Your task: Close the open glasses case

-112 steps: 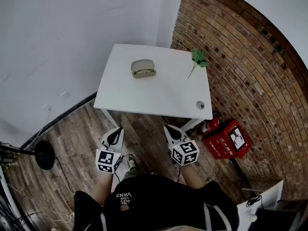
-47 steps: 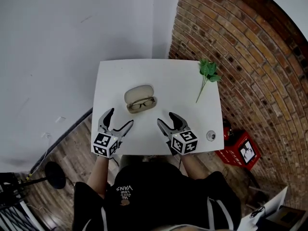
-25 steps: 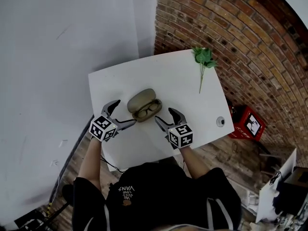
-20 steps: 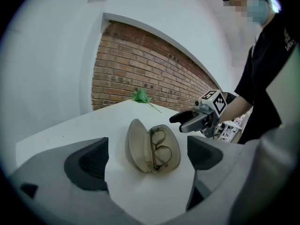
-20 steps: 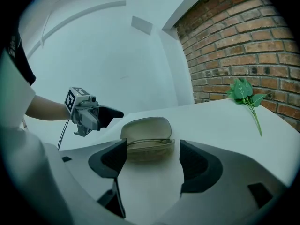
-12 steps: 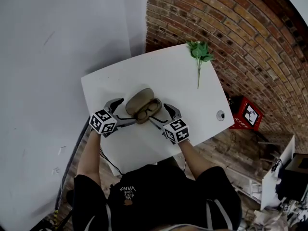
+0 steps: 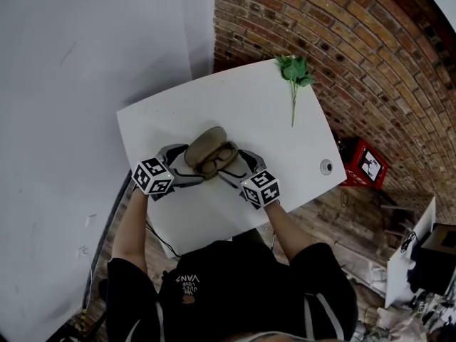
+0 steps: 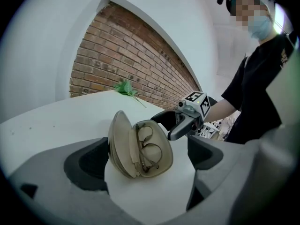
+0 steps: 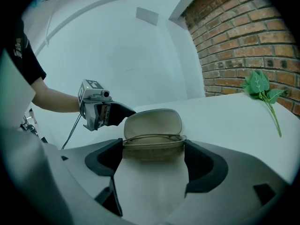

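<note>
1. Finds the glasses case [image 7: 211,154] lying open on the white table [image 7: 271,112], toward the near left part of the top and right between the two tools; shows the lid [image 9: 152,122] standing up on its hinge behind the base [image 9: 153,146], with the glasses [image 8: 149,149] folded in the shallow half; leaves the closing not yet done.
2. Has the left gripper [image 8: 147,150] at one end of the case, jaws spread wide and clamping nothing; places one jaw outside the back of the raised lid and the other beyond the open edge of the base, so that the whole case sits in the gap; cannot settle whether the lid-side jaw touches the shell or only stands just beside it; reads, as a judgement, like a stance for folding the lid over onto the base.
3. Has the right gripper [image 9: 153,157] facing the long front side, low and tilted down toward the table; shows its jaws having just been opening, now at full spread, with the front of the base between the tips, close to both pads but not visibly pinched; probably spans the case end to end so as to stop it skating on the smooth top once the lid is pushed.
4. Calls next, most likely, for a gentle press on the lid against a steadied base; risks sliding the case or trapping the frame if the push comes fast or off-centre.
5. Leaves the green sprig [image 7: 293,77] well apart at the far right edge, near the brick wall [image 7: 342,48]; plays no part here.
</note>
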A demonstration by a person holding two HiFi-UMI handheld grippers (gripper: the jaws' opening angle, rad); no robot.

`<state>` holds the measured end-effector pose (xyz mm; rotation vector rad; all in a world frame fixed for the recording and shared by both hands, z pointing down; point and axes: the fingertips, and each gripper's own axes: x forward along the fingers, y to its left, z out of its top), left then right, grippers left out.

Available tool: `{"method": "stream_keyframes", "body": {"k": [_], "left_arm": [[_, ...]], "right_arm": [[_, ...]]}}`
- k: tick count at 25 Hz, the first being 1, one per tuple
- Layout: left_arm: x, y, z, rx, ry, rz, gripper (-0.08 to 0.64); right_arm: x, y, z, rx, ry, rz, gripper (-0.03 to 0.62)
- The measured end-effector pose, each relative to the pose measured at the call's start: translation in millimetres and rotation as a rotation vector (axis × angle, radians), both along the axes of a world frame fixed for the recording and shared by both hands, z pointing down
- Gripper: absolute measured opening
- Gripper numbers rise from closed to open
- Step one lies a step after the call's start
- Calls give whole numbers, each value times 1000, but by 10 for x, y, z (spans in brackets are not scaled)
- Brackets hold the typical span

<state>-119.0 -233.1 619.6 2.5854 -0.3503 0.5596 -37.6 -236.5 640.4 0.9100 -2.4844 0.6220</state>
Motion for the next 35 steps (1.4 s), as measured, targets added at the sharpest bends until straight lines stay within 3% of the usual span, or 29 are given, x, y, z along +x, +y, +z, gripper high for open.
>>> {"method": "stream_keyframes", "body": {"k": [8, 23, 35], "left_arm": [[85, 133, -175, 28, 18, 17, 523], [352, 549, -287, 99, -21, 68, 522], [543, 801, -176, 91, -50, 96, 491]], "right_arm": [[51, 62, 79, -23, 8, -14, 396], [173, 300, -26, -26, -35, -16, 394], [292, 311, -198, 5, -64, 4, 380]]}}
